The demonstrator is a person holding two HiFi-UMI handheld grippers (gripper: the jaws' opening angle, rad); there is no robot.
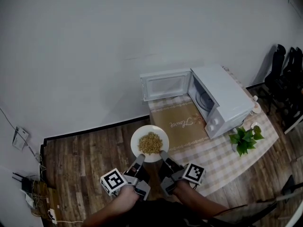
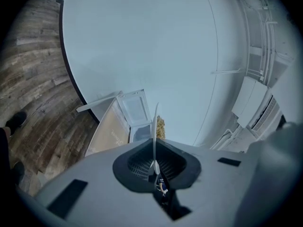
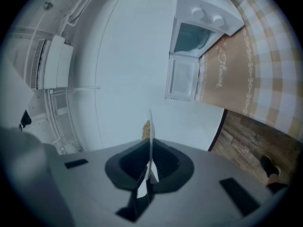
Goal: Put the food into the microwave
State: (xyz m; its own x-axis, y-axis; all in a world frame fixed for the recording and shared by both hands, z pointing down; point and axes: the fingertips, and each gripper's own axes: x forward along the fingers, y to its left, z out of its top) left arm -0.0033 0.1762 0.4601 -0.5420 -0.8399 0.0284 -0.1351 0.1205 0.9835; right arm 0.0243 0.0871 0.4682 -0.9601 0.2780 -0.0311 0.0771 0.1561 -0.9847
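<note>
A white plate (image 1: 149, 131) with a heap of yellow-brown food (image 1: 150, 143) hangs in the air just short of the table's near-left corner. My left gripper (image 1: 138, 161) is shut on its near rim at the left, and my right gripper (image 1: 164, 155) is shut on the rim at the right. Each gripper view shows the plate edge-on (image 2: 155, 124) (image 3: 151, 126) between the jaws, with the food (image 2: 161, 126) (image 3: 147, 128) beyond. The white microwave (image 1: 222, 98) stands on the table with its door (image 1: 165, 85) swung wide open; it also shows as the microwave (image 2: 135, 110) and the microwave (image 3: 196, 27).
A checked cloth (image 1: 222, 157) with a brown runner (image 1: 182, 122) covers the table. A small green plant (image 1: 245, 138) stands in front of the microwave. Dark chairs (image 1: 286, 77) stand at the right, cables and a power strip (image 1: 33, 193) lie on the wooden floor at the left.
</note>
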